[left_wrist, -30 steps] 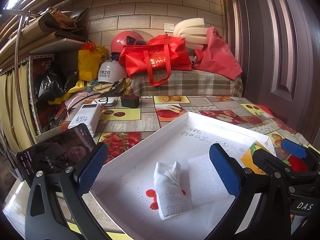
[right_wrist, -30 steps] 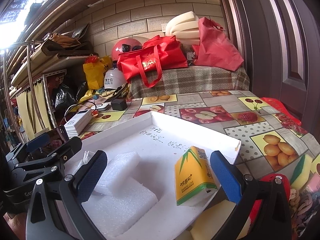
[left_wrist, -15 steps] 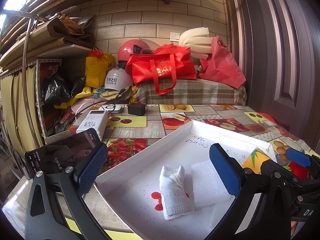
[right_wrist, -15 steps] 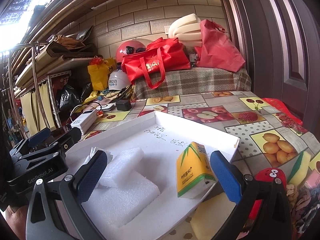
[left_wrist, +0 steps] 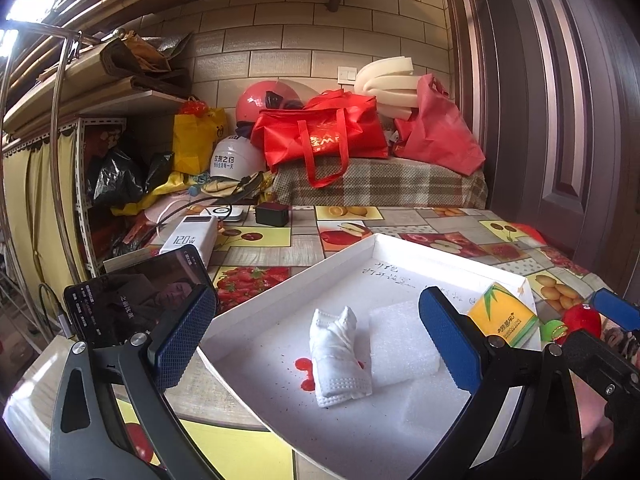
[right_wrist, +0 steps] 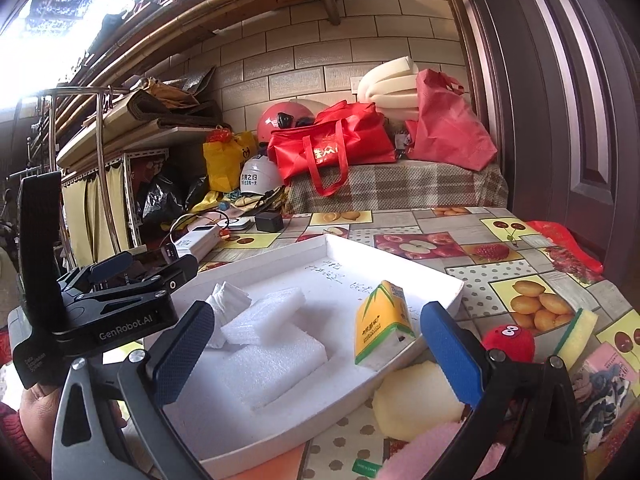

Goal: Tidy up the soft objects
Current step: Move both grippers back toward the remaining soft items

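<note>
You've drawn both grippers back and up in the last second; the shallow white foam tray [right_wrist: 404,264] looks smaller, so I'd judge a placement finished. Your left gripper [left_wrist: 316,340] and right gripper [right_wrist: 320,348] are both spread wide and empty. The yellow-green tissue pack [right_wrist: 382,324] stands tilted at the tray's 3 o'clock edge, soft-cornered. The folded white face mask [left_wrist: 338,358] lies centre, white foam blocks [right_wrist: 272,344] beside it.
</note>
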A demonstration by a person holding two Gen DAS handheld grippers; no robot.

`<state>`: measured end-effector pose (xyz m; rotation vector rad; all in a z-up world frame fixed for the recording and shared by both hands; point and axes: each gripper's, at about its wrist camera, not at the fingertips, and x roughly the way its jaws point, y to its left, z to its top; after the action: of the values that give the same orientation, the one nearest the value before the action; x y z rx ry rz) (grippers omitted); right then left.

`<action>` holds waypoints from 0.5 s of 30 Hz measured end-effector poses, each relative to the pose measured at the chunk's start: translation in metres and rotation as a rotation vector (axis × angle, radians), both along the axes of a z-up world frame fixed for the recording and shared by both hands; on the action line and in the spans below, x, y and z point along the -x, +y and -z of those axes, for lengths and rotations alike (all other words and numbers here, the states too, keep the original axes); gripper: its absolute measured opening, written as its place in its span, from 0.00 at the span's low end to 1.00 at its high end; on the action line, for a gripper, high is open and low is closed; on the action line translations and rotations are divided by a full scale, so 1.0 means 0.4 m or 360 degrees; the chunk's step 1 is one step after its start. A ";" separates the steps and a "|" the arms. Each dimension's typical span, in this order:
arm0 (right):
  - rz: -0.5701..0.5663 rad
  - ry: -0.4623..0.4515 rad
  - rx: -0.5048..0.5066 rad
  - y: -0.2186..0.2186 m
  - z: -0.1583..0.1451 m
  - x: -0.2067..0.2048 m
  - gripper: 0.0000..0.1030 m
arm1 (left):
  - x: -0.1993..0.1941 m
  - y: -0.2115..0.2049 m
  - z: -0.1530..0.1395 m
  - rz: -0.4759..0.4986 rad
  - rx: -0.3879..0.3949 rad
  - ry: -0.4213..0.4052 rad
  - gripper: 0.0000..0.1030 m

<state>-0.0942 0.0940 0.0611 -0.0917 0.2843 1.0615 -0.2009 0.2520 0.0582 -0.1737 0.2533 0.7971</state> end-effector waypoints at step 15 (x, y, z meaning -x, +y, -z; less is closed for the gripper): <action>0.0480 0.0244 -0.0243 -0.441 -0.024 -0.239 1.00 | 0.027 -0.191 -0.049 0.0613 0.0216 -0.0316 0.99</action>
<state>0.0014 -0.0825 0.0708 0.1659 0.3426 0.7879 -0.2116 0.1756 0.0780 -0.3190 0.1461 0.3765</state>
